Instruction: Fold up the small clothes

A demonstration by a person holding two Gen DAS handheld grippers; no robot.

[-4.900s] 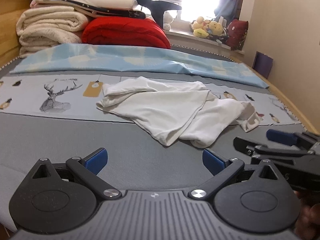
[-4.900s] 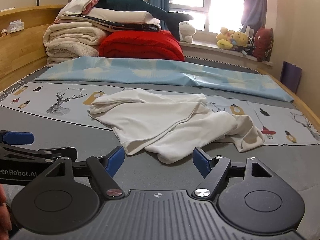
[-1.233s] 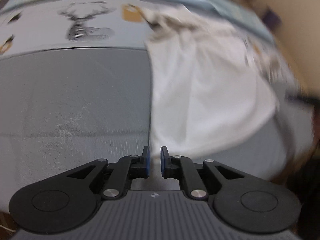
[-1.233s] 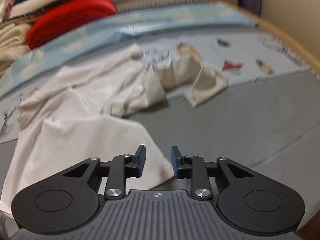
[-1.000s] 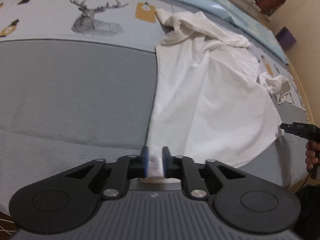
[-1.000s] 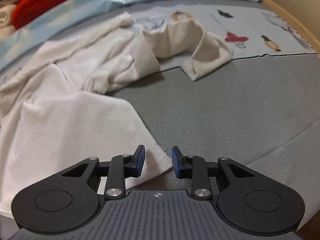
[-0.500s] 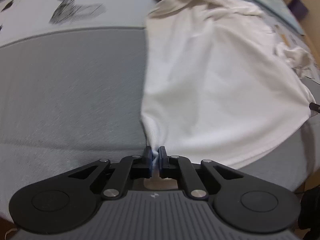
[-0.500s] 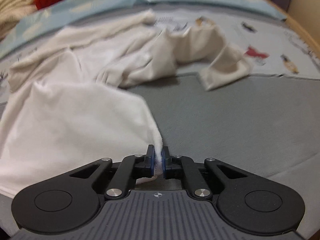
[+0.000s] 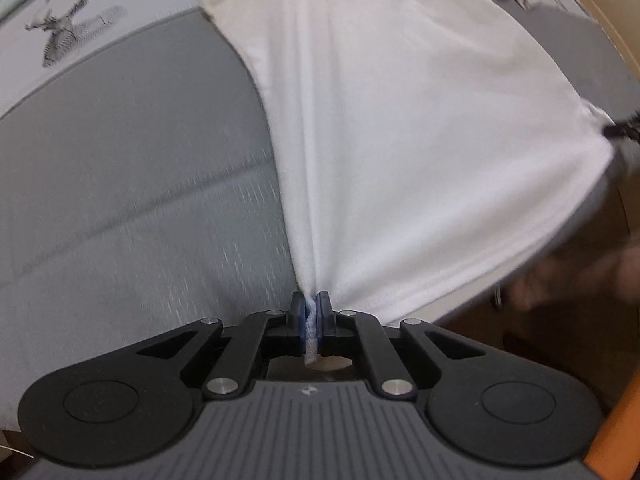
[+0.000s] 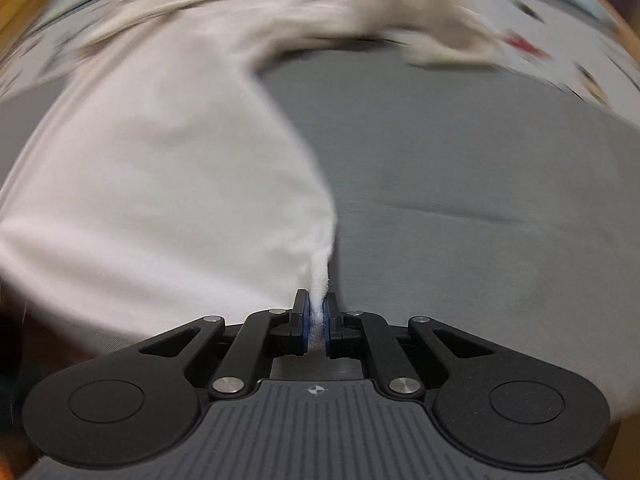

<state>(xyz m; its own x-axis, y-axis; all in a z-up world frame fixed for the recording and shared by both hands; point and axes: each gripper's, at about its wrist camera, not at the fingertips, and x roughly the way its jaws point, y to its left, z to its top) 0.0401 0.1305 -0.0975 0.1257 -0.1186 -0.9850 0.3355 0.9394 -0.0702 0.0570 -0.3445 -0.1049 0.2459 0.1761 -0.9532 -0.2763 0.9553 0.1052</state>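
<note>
A white garment is stretched over the grey bed cover. My left gripper is shut on its near left hem corner, with cloth pinched between the blue pads. My right gripper is shut on the near right hem corner of the same garment. The hem is pulled taut between both grippers. The right gripper's tip shows in the left wrist view at the garment's far right corner. The garment's far part is still bunched and blurred.
A printed sheet with a deer picture lies at the far left. The wooden bed edge runs along the right. The grey cover stretches to the right of the garment. A hand shows blurred at the right.
Both grippers have closed fully on the hem corners and pulled back toward the near bed edge, drawing the garment flatter and tighter. Both views are now motion-blurred.
</note>
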